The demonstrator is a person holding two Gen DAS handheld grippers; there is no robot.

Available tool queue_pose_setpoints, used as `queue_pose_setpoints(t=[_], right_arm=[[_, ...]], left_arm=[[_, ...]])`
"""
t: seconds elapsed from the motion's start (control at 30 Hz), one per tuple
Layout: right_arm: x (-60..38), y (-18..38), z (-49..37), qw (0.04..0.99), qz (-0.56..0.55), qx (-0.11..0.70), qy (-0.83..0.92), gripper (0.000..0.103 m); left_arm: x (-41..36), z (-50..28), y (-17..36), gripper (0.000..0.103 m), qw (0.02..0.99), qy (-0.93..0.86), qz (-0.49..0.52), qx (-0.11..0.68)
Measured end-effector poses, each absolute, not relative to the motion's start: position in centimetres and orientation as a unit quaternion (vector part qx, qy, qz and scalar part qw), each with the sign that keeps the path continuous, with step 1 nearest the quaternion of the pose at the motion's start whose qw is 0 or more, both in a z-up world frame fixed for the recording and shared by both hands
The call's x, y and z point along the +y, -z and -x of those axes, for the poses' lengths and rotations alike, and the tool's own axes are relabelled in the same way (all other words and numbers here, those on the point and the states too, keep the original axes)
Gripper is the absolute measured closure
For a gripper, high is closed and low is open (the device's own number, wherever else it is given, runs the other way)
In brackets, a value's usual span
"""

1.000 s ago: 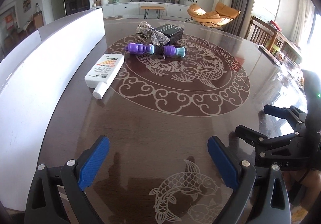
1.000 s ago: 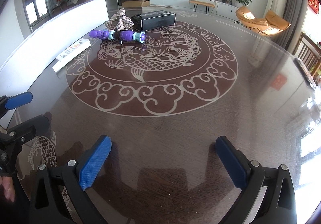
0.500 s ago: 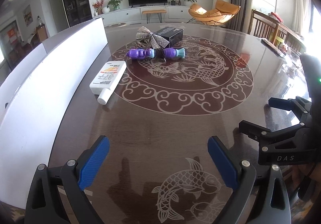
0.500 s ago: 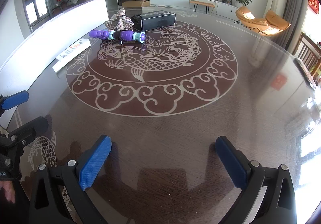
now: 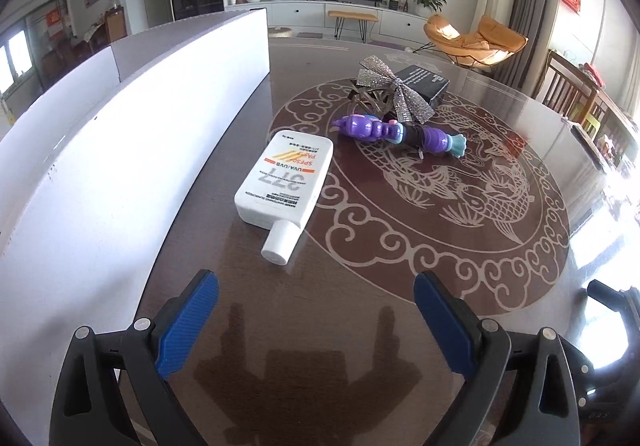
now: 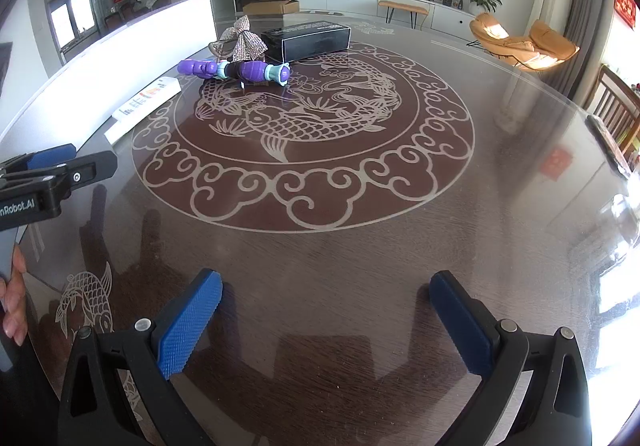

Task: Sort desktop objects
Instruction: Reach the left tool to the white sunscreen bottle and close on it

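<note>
A white sunscreen bottle (image 5: 286, 180) lies flat on the dark round table (image 5: 320, 326), cap toward me. Beyond it lie a purple and teal toy (image 5: 400, 132), a silver glitter bow (image 5: 390, 90) and a black box (image 5: 424, 80). My left gripper (image 5: 316, 322) is open and empty, just short of the bottle's cap. My right gripper (image 6: 326, 320) is open and empty over the table's near edge, far from the toy (image 6: 236, 70), bow (image 6: 244, 40), box (image 6: 308, 40) and bottle (image 6: 146, 106). The left gripper also shows at the left edge of the right wrist view (image 6: 52, 174).
A tall white panel (image 5: 120, 142) stands along the table's left side, close beside the bottle. A carved fish and cloud pattern (image 6: 304, 126) covers the table's middle. Chairs (image 6: 616, 110) stand at the right edge. A dark flat item (image 6: 610, 142) lies near the right rim.
My left gripper has moved forward and to the left, so the sunscreen bottle is now much closer. My right gripper has stayed still.
</note>
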State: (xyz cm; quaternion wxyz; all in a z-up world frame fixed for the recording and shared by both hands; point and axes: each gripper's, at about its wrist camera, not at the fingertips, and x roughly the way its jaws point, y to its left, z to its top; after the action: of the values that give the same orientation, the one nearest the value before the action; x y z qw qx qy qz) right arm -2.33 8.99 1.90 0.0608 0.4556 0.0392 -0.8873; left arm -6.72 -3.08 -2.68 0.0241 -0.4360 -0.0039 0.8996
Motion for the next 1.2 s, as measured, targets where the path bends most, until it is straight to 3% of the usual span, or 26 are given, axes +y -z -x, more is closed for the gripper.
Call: queue_pose_setpoints(t=[0.33, 0.57, 1.07, 1.1, 1.13, 1.2], right_arm=[[9.0, -1.9, 2.3, 0.061, -0.456, 0.039, 0.887, 0.000], [9.0, -1.9, 2.3, 0.061, -0.456, 0.039, 0.887, 0.000], [9.0, -1.9, 2.3, 0.061, -0.456, 0.039, 0.887, 0.000], [9.0, -1.9, 2.3, 0.061, -0.456, 0.039, 0.887, 0.000], [9.0, -1.9, 2.3, 0.061, -0.456, 0.039, 0.887, 0.000], [9.0, -1.9, 2.3, 0.061, -0.456, 0.039, 0.887, 0.000]], left_arm=[[-3.3, 10.7, 2.5, 0.005, -0.004, -0.910, 0.412, 0.039], [-3.0, 13.2, 4.4, 0.005, -0.005, -0.893, 0.449, 0.042], [-2.7, 14.2, 4.7, 0.000, 0.053, -0.878, 0.474, 0.027], [-2.7, 14.0, 4.7, 0.001, 0.053, -0.881, 0.470, 0.028], [-2.9, 13.6, 4.4, 0.018, 0.052, -0.886, 0.460, 0.026], [-3.1, 13.0, 4.0, 0.039, 0.053, -0.894, 0.444, 0.025]])
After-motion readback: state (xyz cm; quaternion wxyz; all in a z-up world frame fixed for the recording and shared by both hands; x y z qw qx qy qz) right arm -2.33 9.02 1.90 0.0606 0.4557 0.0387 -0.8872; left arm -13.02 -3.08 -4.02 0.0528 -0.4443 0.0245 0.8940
